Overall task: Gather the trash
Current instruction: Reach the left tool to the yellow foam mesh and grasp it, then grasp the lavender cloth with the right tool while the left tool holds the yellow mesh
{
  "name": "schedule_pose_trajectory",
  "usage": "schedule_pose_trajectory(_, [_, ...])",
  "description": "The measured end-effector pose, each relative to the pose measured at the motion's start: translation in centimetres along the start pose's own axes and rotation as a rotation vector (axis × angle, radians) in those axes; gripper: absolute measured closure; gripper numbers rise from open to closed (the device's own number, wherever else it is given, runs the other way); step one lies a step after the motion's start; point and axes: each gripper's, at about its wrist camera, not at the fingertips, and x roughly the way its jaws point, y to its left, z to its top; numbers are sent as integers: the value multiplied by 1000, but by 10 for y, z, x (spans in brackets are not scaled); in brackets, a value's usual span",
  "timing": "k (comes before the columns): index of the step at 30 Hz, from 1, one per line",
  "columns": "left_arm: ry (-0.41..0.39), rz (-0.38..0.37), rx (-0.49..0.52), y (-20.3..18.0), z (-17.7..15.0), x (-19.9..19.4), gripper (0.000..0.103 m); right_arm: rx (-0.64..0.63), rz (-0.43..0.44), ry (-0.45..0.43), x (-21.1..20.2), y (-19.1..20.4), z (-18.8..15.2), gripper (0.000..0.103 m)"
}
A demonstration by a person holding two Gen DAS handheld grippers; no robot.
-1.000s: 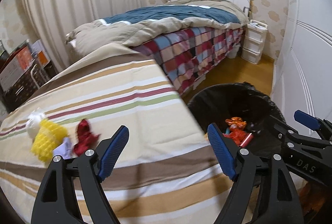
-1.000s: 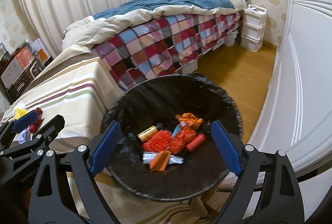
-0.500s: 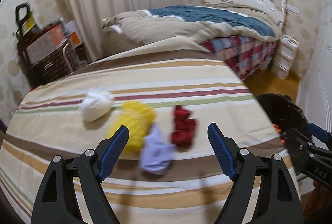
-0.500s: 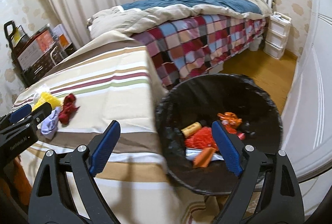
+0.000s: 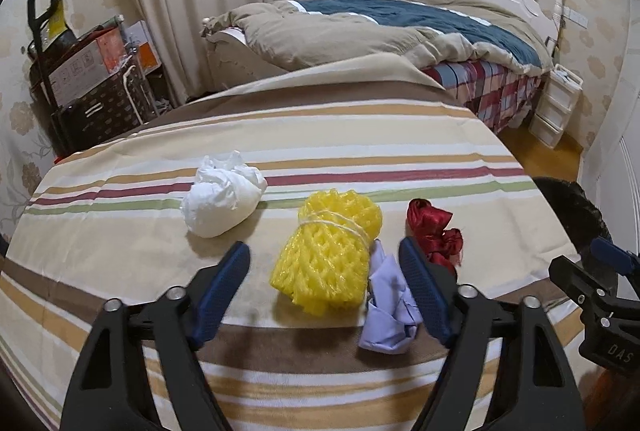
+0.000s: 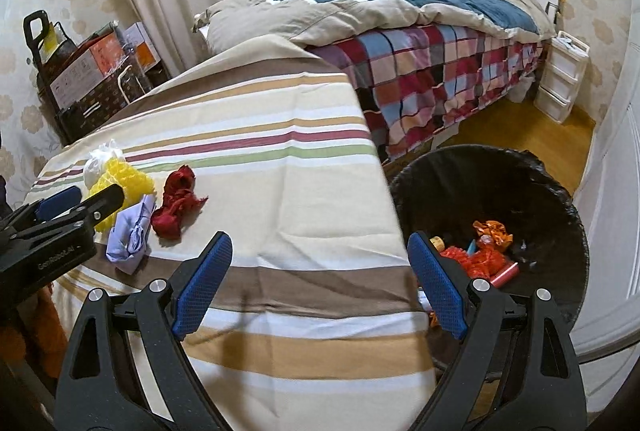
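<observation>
Several pieces of trash lie on the striped cloth [image 5: 360, 135]: a yellow foam net [image 5: 328, 251], a white crumpled bag [image 5: 220, 197], a lilac paper wad [image 5: 390, 305] and a red ribbon scrap [image 5: 434, 235]. My left gripper [image 5: 324, 275] is open, hovering in front of the yellow net, with the net and lilac wad between its fingers. My right gripper [image 6: 320, 271] is open and empty over the cloth's right edge, beside the black-lined bin [image 6: 500, 179] holding red and orange trash [image 6: 484, 251]. The red scrap [image 6: 178, 203] and lilac wad [image 6: 132, 231] also show in the right wrist view.
A bed with a blue and beige duvet [image 5: 400, 27] and a checked cover [image 6: 432, 79] stands behind. Boxes and a trolley [image 5: 84, 79] stand at the left wall. A white drawer unit [image 6: 560, 87] is at the far right. Wooden floor [image 6: 520, 127] lies past the bin.
Both grippers have swung left, from over the bin toward the trash on the cloth. The left gripper has closed in on the yellow net. Both have stayed open.
</observation>
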Motion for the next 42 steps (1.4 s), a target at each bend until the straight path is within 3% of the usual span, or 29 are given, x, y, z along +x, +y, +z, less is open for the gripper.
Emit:
schedule_pose_trajectory(9, [15,-53,6,6,-4,5,56,-21,-7,17,6,11,-1,16])
schedule_pose_trajectory(19, [-27,-64,-21,19,-10,-22,56,-52,17,9,3,32,-1,16])
schedule_pose_trajectory(30, [-30,25,-95,70,-35,-39,56,-144,79,4,-1,84,-2,16])
schedule_pose_trajectory(32, [-26,45,-108,80,-39,-40,56,-165,96,7,0,96,-3,20])
schedule_pose_trajectory(37, [-22,83,-130,99,-49,-42,56,-220,136,32,5,125,-8,46])
schedule_pose_trajectory(42, [-19,97,-150,111,-55,-43,56,-253,157,64,13,144,-12,59])
